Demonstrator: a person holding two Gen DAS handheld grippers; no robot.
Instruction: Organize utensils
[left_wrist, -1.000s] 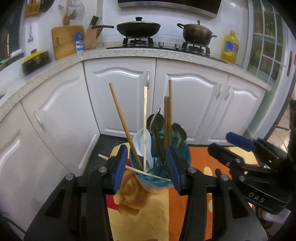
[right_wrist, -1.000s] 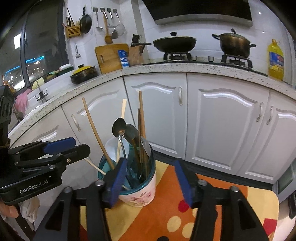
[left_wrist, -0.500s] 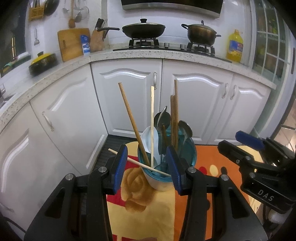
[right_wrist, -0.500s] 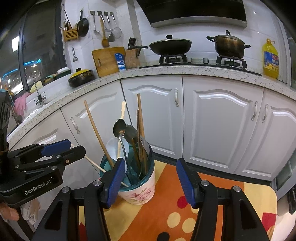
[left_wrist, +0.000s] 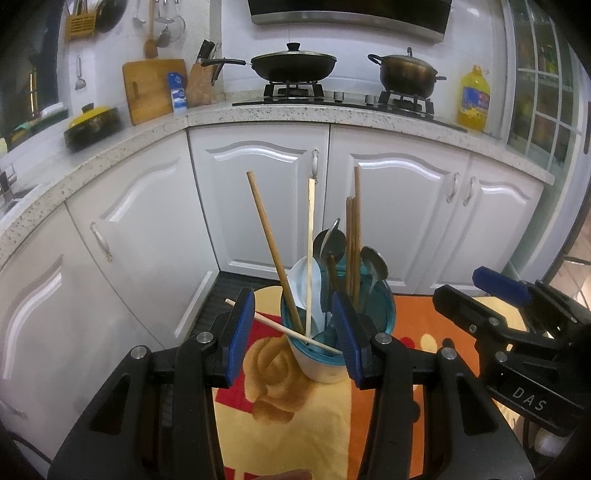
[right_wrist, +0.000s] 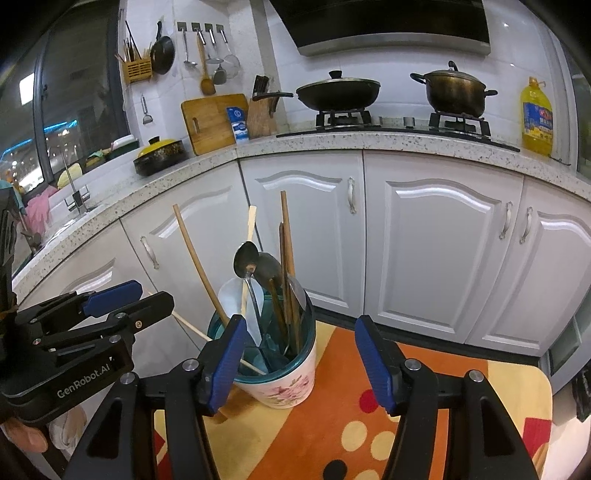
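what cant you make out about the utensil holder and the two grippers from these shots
- Teal-rimmed white utensil holder: its base and inside, both views, hidden by the blue pads and crowded utensils.
- Pale thin chopstick across the left gripper: gripped or merely resting, unclear.
- Right gripper: open; left view cuts it off.
- Yellow oil bottle label: too small.

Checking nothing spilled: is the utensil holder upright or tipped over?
Upright. The utensil holder stands on its base on the patterned mat, chopsticks and spoons sticking up out of it.
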